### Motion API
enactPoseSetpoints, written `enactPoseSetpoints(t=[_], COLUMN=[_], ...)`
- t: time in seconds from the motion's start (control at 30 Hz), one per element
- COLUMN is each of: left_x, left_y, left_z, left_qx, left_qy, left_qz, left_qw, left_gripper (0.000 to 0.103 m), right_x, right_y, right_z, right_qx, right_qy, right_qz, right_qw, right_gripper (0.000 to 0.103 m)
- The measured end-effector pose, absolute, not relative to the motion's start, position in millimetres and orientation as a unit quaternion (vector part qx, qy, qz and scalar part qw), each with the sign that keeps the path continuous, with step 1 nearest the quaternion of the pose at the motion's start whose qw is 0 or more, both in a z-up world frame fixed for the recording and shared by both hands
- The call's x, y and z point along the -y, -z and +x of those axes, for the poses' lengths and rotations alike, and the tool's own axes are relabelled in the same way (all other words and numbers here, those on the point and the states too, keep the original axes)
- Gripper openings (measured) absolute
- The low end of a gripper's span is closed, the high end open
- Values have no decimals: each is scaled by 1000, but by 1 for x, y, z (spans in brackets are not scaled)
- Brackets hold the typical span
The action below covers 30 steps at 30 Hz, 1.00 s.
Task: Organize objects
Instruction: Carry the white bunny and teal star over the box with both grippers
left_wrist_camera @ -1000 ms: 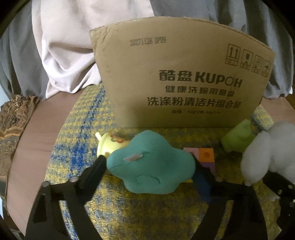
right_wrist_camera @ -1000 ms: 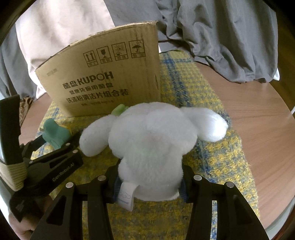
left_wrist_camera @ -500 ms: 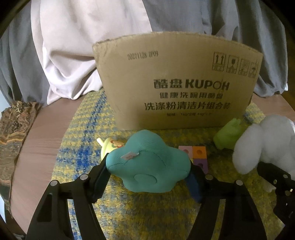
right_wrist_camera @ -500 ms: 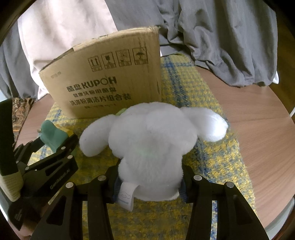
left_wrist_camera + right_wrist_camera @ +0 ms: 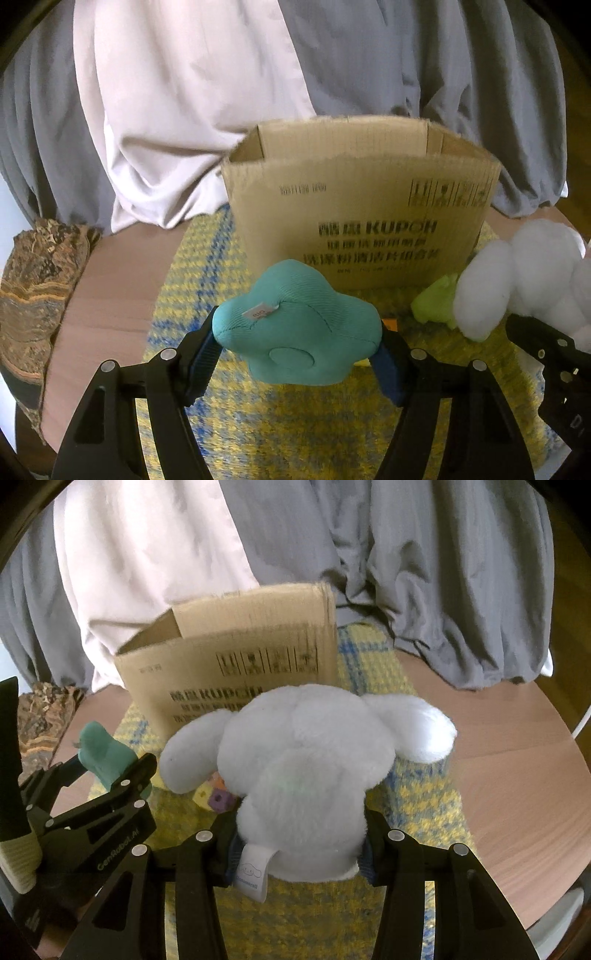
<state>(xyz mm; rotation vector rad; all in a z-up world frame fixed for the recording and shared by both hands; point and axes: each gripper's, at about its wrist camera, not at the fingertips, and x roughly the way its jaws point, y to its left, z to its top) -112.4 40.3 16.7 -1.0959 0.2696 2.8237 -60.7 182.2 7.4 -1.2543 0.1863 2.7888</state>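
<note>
My left gripper (image 5: 299, 350) is shut on a teal star-shaped plush (image 5: 295, 325) and holds it above the mat, in front of the open cardboard box (image 5: 362, 206). My right gripper (image 5: 299, 845) is shut on a white long-eared plush dog (image 5: 303, 760), also lifted, in front of the box (image 5: 236, 664). The white plush shows at the right of the left wrist view (image 5: 517, 277). The teal plush (image 5: 103, 753) and left gripper (image 5: 110, 786) show at the left of the right wrist view.
A yellow-and-blue woven mat (image 5: 207, 277) covers a round wooden table (image 5: 517, 760). A lime green toy (image 5: 436, 302) and coloured blocks (image 5: 218, 794) lie on the mat near the box. Grey and white cloths (image 5: 184, 110) hang behind. A patterned cloth (image 5: 37, 280) lies left.
Both grippers have risen with their plush toys, so the box's open top now shows. The toys sit higher against the box front.
</note>
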Motion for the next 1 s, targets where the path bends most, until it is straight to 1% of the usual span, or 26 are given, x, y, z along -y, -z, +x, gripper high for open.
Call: enactPoseSetpoints(t=[0.5,1.0], left_x=[-36,-39], left_y=[-70,-99], left_z=[-116,-135], left_qx=[-79,-78], left_qy=[-941,-949], left_qz=[-325,-299], left_qw=[57,58], left_gripper=[71,71], right_x=[-175,-173], right_y=[-69,-97], right_z=[-65,-86], right_qx=[-50,-37], right_qy=[-929,-937], right_qz=[-364,-345], right_qw=[34,29], right_gripper=[49,49])
